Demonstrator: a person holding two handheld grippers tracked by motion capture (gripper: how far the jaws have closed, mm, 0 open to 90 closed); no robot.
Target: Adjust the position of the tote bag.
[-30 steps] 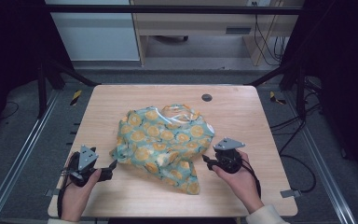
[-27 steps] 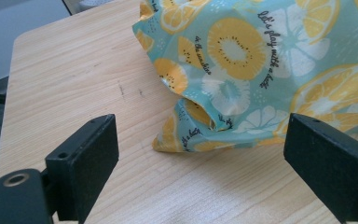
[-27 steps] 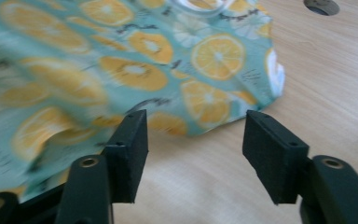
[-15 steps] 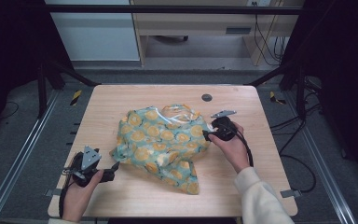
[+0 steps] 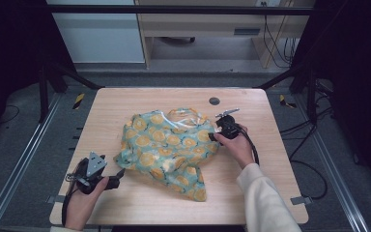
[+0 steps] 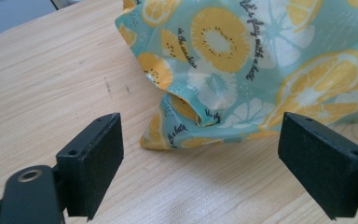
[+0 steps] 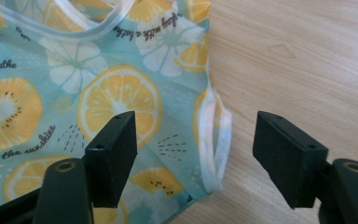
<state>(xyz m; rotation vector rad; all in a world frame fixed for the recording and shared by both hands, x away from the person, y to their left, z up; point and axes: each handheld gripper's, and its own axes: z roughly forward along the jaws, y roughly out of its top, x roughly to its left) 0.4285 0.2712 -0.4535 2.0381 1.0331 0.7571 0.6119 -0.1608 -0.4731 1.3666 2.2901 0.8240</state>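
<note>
A teal bag printed with lemon and orange slices [image 5: 169,145] lies crumpled in the middle of the wooden table [image 5: 125,101]. Its clear plastic handle [image 5: 186,113] points to the far side. My left gripper [image 5: 120,173] rests near the bag's near-left corner [image 6: 186,130]. Its jaws have just been closing slightly but stand open, and the corner lies just ahead of them, untouched. My right gripper [image 5: 211,137] is at the bag's right edge below the handle [image 7: 74,28]. Its jaws have just been opening. They straddle the white-hemmed edge [image 7: 212,140] without pressing on it.
A small dark round disc [image 5: 214,101] sits in the tabletop beyond the right gripper. Black frame posts and metal rails flank the table. Cables hang off to the right [image 5: 294,130]. Bare wood lies along the near edge and the left side.
The right hand has moved away from the near side of the table, up along the bag's right side to its edge below the handle. The left hand has stayed put.
</note>
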